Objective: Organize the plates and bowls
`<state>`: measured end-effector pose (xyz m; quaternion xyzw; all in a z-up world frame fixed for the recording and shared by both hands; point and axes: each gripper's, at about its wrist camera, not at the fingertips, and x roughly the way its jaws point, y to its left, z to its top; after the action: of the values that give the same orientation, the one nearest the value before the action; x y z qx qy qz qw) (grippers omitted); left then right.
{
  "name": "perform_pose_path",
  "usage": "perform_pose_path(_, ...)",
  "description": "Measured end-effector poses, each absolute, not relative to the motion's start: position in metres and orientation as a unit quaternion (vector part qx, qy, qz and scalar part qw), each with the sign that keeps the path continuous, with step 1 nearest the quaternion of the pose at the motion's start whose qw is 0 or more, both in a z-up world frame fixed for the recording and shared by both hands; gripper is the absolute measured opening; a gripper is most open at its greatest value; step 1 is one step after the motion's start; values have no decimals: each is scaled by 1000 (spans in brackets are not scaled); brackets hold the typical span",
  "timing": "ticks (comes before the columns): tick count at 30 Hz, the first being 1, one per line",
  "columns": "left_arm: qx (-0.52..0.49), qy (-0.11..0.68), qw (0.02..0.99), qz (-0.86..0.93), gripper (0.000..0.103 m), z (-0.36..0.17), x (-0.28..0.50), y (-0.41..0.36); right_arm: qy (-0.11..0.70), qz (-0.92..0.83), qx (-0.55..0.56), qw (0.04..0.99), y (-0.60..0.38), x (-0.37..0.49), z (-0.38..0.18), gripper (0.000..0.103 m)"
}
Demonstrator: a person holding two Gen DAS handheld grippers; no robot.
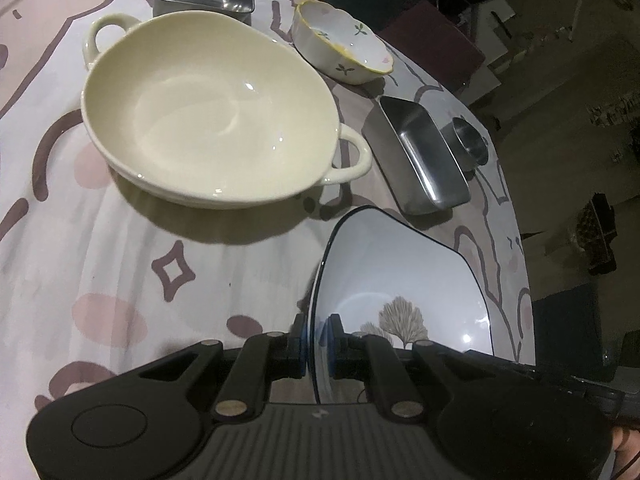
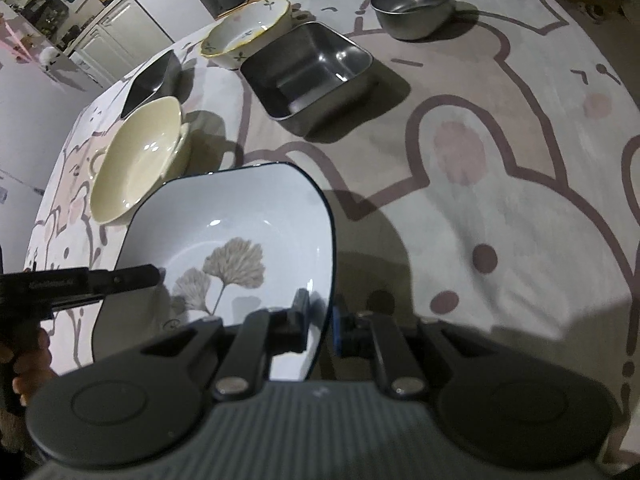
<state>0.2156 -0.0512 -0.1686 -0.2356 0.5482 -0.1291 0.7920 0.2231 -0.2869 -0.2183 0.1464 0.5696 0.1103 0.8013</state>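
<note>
Both tools (image 1: 318, 346) (image 2: 320, 322) clamped on unlettered leaf-print plate (image 2: 224, 240).

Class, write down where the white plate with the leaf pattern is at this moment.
The leaf-pattern plate is held by its rim between the left gripper and the right gripper, just beside the cream two-handled bowl.

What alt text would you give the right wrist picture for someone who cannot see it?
The right gripper is shut on the rim of a white plate with a leaf design, and the left gripper holds its opposite edge. Beyond, on a rabbit-print tablecloth, sit a cream bowl, a square steel tray and a round steel bowl.
</note>
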Motion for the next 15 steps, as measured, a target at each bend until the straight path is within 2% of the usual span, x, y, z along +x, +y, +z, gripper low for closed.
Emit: perform_pose_path(15,-249,559,783,-111,10,-182,233,-48,577,92,145,798,-282,246,-224,14)
